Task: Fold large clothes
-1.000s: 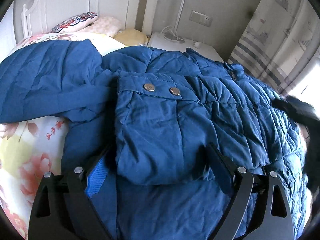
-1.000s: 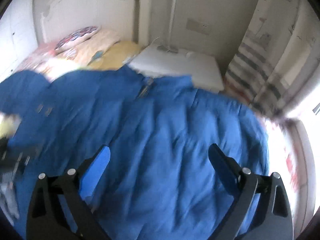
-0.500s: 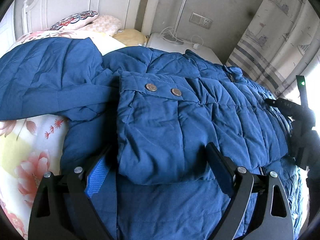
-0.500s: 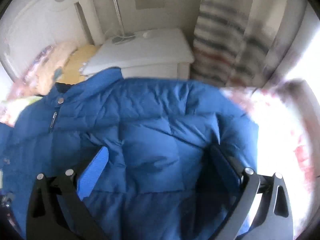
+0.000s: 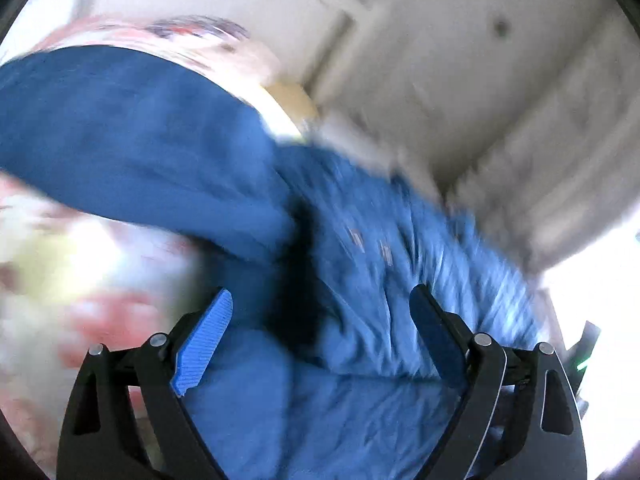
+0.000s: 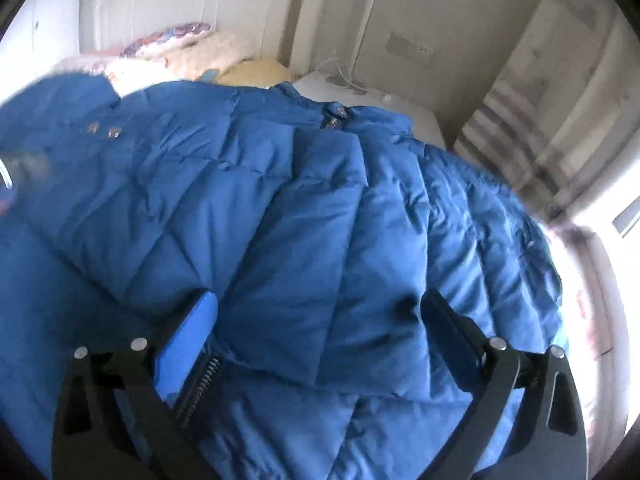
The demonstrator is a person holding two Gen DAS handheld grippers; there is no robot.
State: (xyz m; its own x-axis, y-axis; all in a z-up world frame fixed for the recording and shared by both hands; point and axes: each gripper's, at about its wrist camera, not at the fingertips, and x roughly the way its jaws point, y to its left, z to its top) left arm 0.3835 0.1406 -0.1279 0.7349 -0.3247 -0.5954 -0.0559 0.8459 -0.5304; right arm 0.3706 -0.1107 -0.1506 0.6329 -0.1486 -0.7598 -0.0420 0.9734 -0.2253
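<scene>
Bedroom, floral bed (image 5: 60, 264): blue padded coat (image 6: 320, 220) lying spread flat for folding, sleeve crossing chest. You're hovering left hand-held gripper (image 5: 322, 312) and right hand-held gripper (image 6: 318, 316) above it, jaws spread, gripping nothing.

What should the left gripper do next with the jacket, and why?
Probably swing the left gripper toward the spread sleeve and grasp it. Its jaws stand open, holding nothing, and that sleeve lies out on the floral bedding, while the other already lies folded across the jacket.
</scene>
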